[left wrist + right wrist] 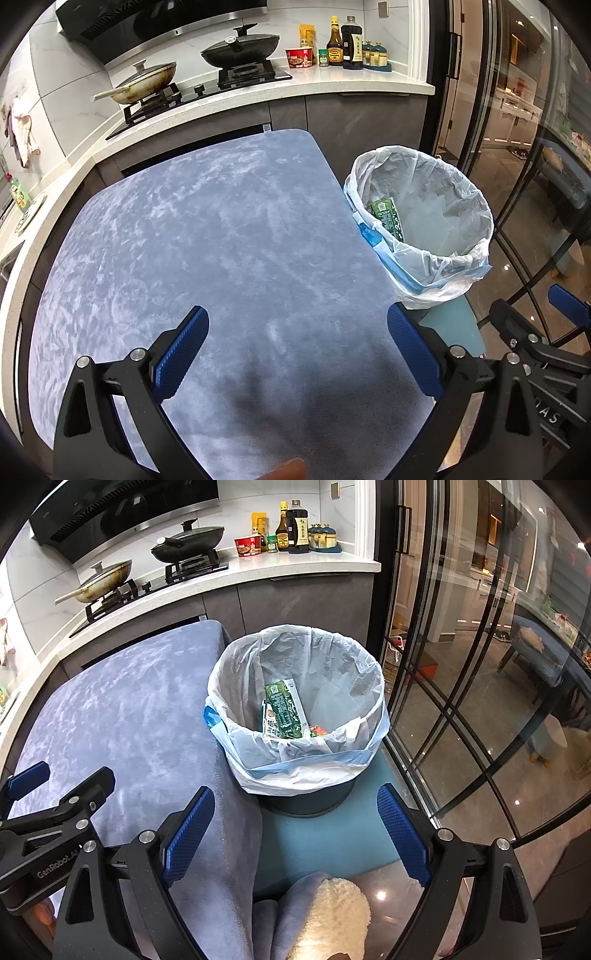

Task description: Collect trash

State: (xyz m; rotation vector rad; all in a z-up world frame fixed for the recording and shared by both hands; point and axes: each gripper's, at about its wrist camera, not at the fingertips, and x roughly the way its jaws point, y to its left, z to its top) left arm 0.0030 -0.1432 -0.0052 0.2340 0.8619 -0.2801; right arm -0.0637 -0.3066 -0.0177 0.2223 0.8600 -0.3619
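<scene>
Apparently the collecting is close to finished: the left tool (297, 354) hangs with its blue pads spread wide and nothing between them over a counter (207, 236) draped in grey-blue velvety cloth that shows no litter, and the right tool (295, 834) is likewise spread and empty. Ahead of the right tool, and ahead and to the right of the left one, stands the bin (295, 709) with its white liner folded over the rim; a green carton (286, 709) leans inside with other wrappers beneath it. The bin rests on a teal stool (317, 845) beside the counter's edge. As I judge it, the next move calls for checking for any leftover piece, or drawing both tools away. Beyond are a stove with two lidded pans (236, 51), sauce bottles (345, 42) and a glass sliding door (461, 664).
</scene>
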